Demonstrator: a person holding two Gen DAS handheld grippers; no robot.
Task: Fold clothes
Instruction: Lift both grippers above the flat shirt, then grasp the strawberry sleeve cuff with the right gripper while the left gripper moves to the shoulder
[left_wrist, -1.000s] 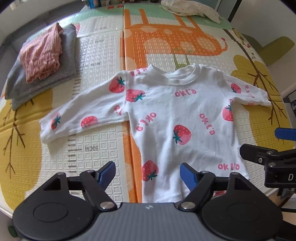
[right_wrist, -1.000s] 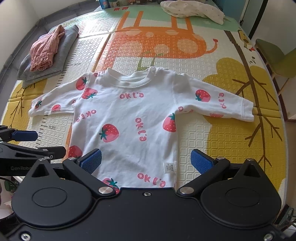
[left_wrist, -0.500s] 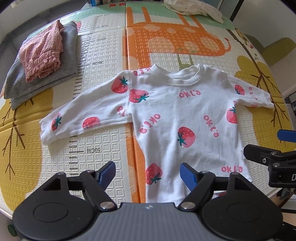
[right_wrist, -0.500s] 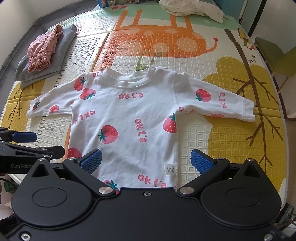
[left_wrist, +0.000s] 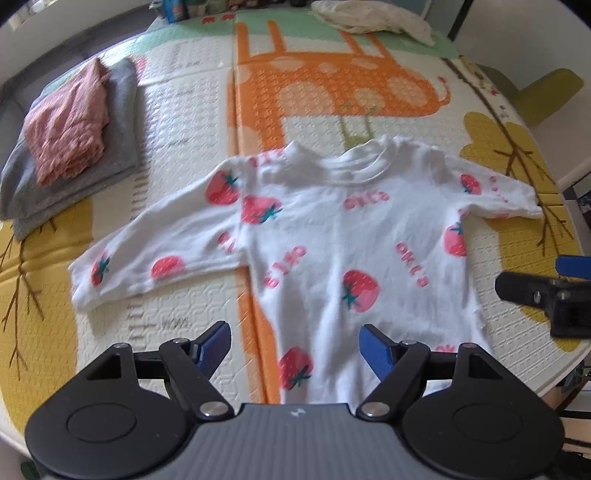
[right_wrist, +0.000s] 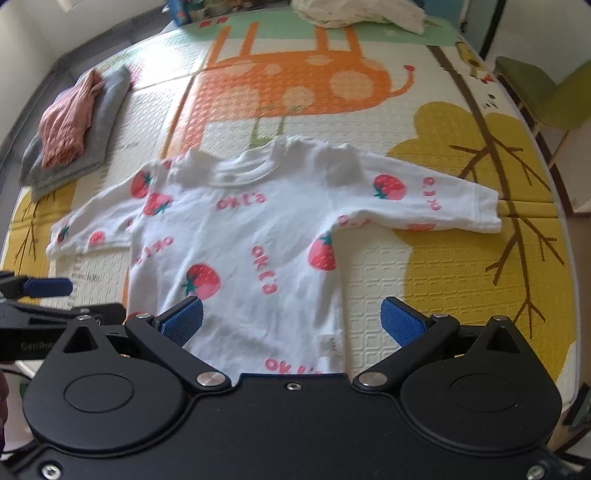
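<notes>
A white long-sleeved shirt printed with red strawberries lies flat and face up on the play mat, both sleeves spread out sideways. My left gripper hovers open over the shirt's lower left hem, nothing between its blue pads. My right gripper hangs open above the lower right hem near the white label. Each gripper shows at the edge of the other's view: the right gripper at the right, the left gripper at the left.
A folded pink garment rests on a folded grey one at the far left. A crumpled cream cloth lies at the mat's far edge. A green chair stands beyond the right edge.
Both views have drifted slightly forward over the shirt, so its hem sits lower and partly behind the gripper bodies. The shirt has not moved and both grippers stay open.
</notes>
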